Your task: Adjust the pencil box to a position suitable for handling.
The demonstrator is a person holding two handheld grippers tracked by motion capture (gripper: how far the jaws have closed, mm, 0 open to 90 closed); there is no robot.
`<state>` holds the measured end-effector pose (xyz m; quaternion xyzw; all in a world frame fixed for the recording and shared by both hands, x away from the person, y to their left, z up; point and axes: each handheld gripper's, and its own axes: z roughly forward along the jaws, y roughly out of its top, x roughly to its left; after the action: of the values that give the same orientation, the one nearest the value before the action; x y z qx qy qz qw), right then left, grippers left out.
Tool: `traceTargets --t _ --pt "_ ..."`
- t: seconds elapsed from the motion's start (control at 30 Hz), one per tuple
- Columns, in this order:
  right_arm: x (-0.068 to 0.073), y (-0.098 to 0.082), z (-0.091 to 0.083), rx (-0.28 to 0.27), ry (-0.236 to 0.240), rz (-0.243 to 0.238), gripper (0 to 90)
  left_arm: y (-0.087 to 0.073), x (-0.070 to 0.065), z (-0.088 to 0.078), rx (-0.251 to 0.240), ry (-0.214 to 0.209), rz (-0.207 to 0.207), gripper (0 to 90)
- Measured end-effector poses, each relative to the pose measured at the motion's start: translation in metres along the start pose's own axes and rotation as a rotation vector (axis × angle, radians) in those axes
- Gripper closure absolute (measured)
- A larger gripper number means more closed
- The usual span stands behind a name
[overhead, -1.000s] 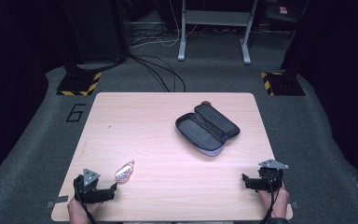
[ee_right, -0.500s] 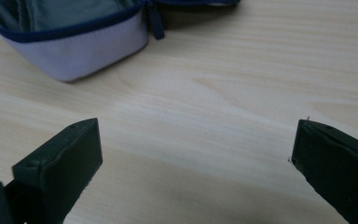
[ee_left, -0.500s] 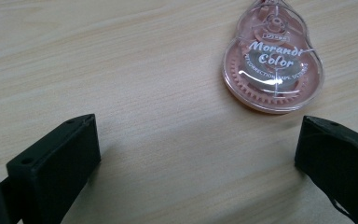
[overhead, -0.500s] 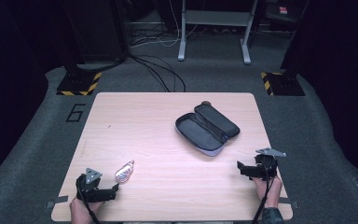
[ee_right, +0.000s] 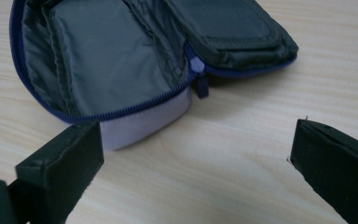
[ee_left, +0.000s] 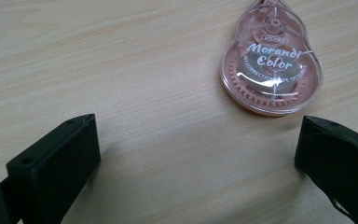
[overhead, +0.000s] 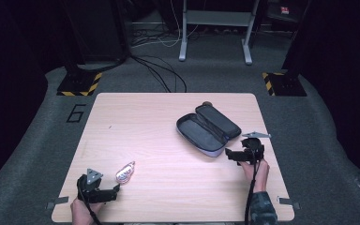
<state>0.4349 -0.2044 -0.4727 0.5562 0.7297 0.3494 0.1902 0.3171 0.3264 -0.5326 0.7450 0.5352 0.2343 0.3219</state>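
A person sits at the near edge of a pale wooden table point(overhead: 159, 126), a gripper in each hand. The left gripper point(overhead: 104, 193) sits low by the near left corner, its jaws spread wide with nothing between them. Just beyond its tips lies a tape dispenser point(overhead: 125, 172), a clear teardrop shell with a pink wheel inside, flat on the wood and clear of both jaws. In the left gripper view the dispenser point(ee_left: 271, 65) lies ahead and toward the right jaw, its label reading "Morandi Color"; bare wood shows in the gap between the jaws.

The right gripper point(overhead: 234, 154) is held near the right edge, about halfway up the table, pointing left at a case point(overhead: 207, 130). Its jaws are also spread, gripping nothing. The case lies open in the right half of the table, toward the far edge, dark grey inside with a blue zip and a pale lilac outer wall. In the right gripper view the case point(ee_right: 116, 60) fills the upper left, its near corner just above the left jaw; whether that jaw touches it I cannot tell. The right jaw stands well apart over bare wood.
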Motion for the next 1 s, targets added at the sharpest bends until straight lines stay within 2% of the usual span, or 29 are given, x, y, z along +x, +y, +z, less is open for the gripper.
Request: traceTargets --t 0.23,0.3,0.37,0.4,0.6,0.7,0.77,0.9,1.0 --pt "0.013 0.020 0.016 0.011 -0.007 -0.008 2.8 0.001 -0.002 0.000 0.009 -0.005 -0.004 0.0" --pt "0.015 0.023 0.021 0.026 -0.014 0.015 2.9 0.002 -0.001 0.000 0.015 -0.009 0.000 0.0" --pt "0.015 0.025 0.023 0.028 -0.015 0.015 3.4 0.002 -0.001 0.000 0.014 -0.010 0.000 0.0" --pt "0.017 0.026 0.027 0.033 -0.034 0.014 4.7 0.001 -0.002 0.001 0.001 -0.006 -0.003 0.0" --pt "0.017 0.027 0.039 0.061 -0.027 0.039 5.4 0.003 -0.002 0.001 0.019 -0.009 0.004 0.0" --pt "0.018 0.028 0.044 0.073 -0.029 0.054 6.5 0.002 -0.003 0.003 -0.002 -0.002 0.000 0.0" --pt "0.020 0.027 0.050 0.089 -0.038 0.072 9.2 0.003 -0.004 0.003 0.001 -0.005 0.004 0.0" --pt "0.021 0.024 0.055 0.085 -0.050 0.085 14.1 0.003 -0.004 0.003 0.002 -0.005 0.003 0.0" --pt "0.021 0.021 0.058 0.098 -0.042 0.108 19.7 0.003 -0.004 0.003 0.002 -0.006 0.004 0.0"
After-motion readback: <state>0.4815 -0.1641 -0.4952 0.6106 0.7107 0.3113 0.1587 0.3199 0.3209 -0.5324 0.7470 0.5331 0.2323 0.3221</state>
